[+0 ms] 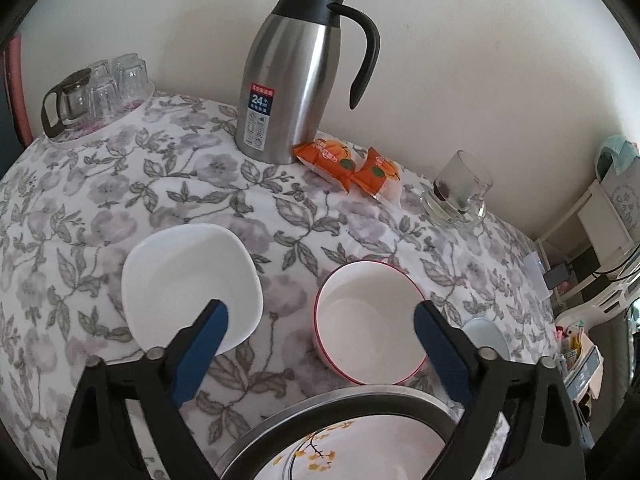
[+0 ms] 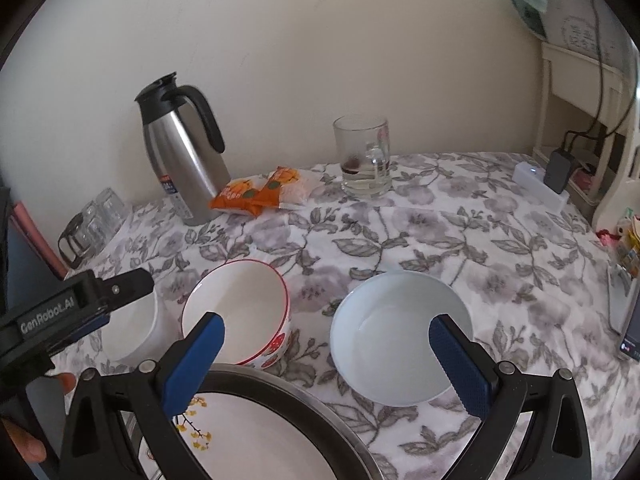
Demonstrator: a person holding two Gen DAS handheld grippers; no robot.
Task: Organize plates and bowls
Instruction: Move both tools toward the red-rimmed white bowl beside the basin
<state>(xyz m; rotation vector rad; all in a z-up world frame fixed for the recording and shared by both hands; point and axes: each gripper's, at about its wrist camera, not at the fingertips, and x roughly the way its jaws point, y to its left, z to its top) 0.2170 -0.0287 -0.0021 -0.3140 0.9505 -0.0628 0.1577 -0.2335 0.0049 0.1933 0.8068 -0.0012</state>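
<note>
Left wrist: left gripper point(image 1: 320, 320) is being held wide open, nothing gripped, above the table point(image 1: 60, 216); square plate point(image 1: 188, 276) is lying under its left finger, red-rimmed bowl point(image 1: 370, 322) between the fingers, basin point(image 1: 340, 432) with a floral plate just below. Right wrist: right gripper point(image 2: 326, 344) is also being held fully open and empty, pale bowl point(image 2: 400, 336) sitting at its right finger, red-rimmed bowl point(image 2: 236, 308) at its left. Nothing looks stacked yet; likely step: a rim is being approached, so one finger needs lowering inside a bowl wall before closing.

A steel thermos jug point(image 1: 298, 76) stands by orange snack packets point(image 1: 348, 166), a glass mug point(image 1: 460, 190) and upturned glasses point(image 1: 116, 84).
</note>
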